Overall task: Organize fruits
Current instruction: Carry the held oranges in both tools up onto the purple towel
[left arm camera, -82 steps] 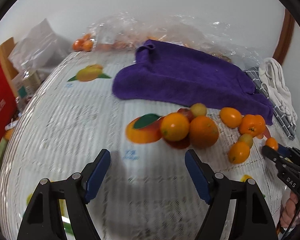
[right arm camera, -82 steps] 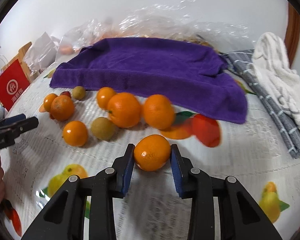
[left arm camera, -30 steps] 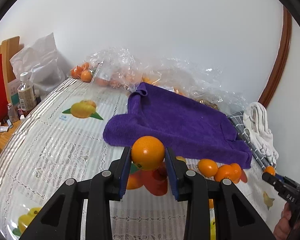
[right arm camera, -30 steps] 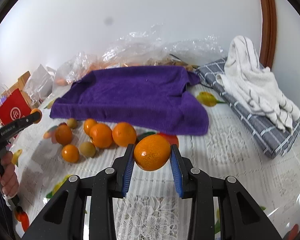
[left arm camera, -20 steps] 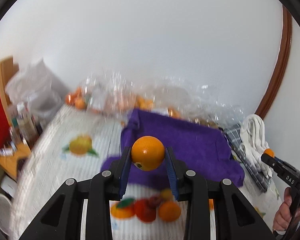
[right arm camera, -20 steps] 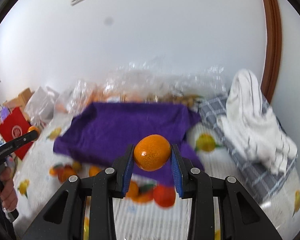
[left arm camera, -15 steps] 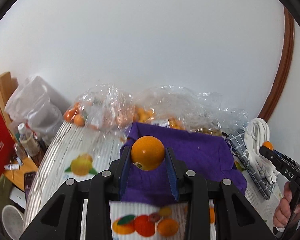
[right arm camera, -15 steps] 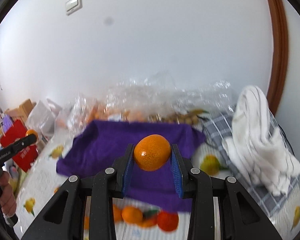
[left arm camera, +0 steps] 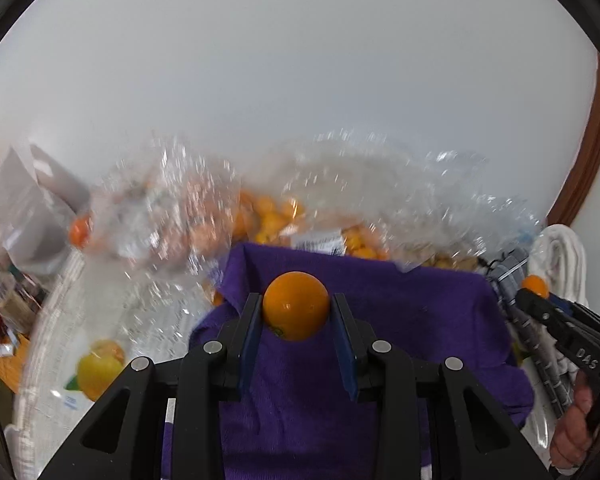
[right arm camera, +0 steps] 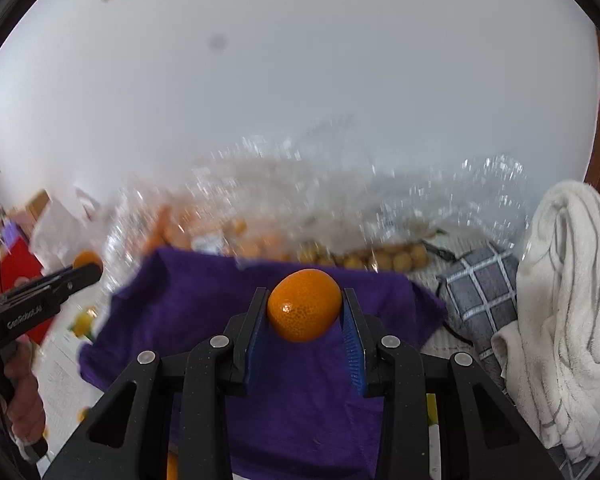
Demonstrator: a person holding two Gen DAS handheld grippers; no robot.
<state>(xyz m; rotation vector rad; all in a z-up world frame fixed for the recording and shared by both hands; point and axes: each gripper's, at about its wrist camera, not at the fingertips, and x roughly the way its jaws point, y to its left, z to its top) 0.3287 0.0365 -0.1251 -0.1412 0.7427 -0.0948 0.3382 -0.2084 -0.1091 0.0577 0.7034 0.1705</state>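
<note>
Oranges sit in both of your grippers. Your left gripper (left arm camera: 296, 312) is clamped on a smooth round orange (left arm camera: 296, 306), its blue pads (left arm camera: 250, 338) pressed to either side of the fruit, which is held in the air above the purple towel (left arm camera: 420, 320). Your right gripper (right arm camera: 305, 312) is clamped the same way on a second orange (right arm camera: 305, 305), a slightly flattened one with a dimpled skin, also held up over the purple towel (right arm camera: 188, 300).

Beyond the towel, against the white wall, lie crinkled clear plastic bags (left arm camera: 168, 216) with small orange fruits (left arm camera: 276, 216) showing through them; the right wrist view also shows a row of small tan fruits (right arm camera: 380, 258) behind the towel's far edge, though the blur makes it hard to tell what kind they are.

To the right of the towel you have a grey checked cloth (right arm camera: 482, 292) and, heaped on it, a white towel (right arm camera: 572, 288). To the left, the white lace-patterned tablecloth (left arm camera: 60, 292) carries a printed yellow fruit picture (left arm camera: 96, 370). A red box (right arm camera: 16, 264) stands at the far left edge.

In each view the other gripper shows at the side, its tip closed on its orange, with your hand (left arm camera: 572, 428) around the handle.
</note>
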